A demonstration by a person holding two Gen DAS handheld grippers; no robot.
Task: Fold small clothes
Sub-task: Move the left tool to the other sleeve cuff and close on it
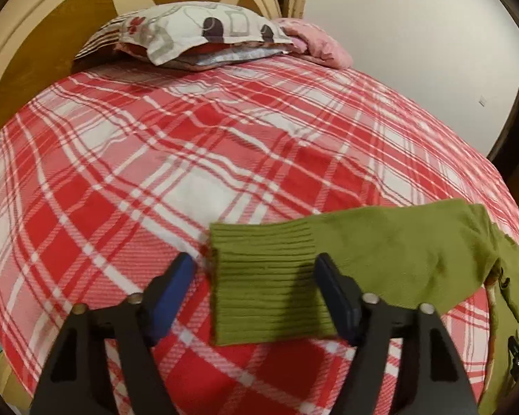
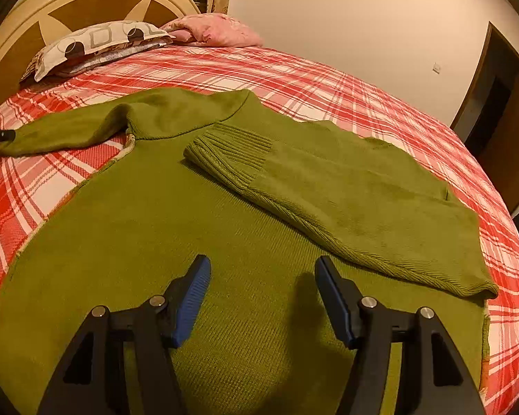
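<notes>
A green knit sweater (image 2: 176, 228) lies spread flat on the red and white plaid bedcover (image 2: 363, 83). One sleeve is folded across its body, with the ribbed cuff (image 2: 231, 152) near the collar. The other sleeve (image 2: 69, 131) stretches out to the left. In the left wrist view that sleeve's ribbed cuff (image 1: 266, 283) lies between the fingers of my left gripper (image 1: 256, 263), which is open; the left pad stands clear of the cuff. My right gripper (image 2: 263, 269) hovers open over the sweater's body with nothing between its fingers.
A patterned pillow (image 1: 197, 31) and a pink pillow (image 1: 315, 41) lie at the rounded wooden headboard (image 1: 45, 52). Bare plaid bedcover (image 1: 155, 159) spreads beyond the left sleeve. A pale wall (image 2: 346, 27) and a dark door (image 2: 501, 110) stand to the right.
</notes>
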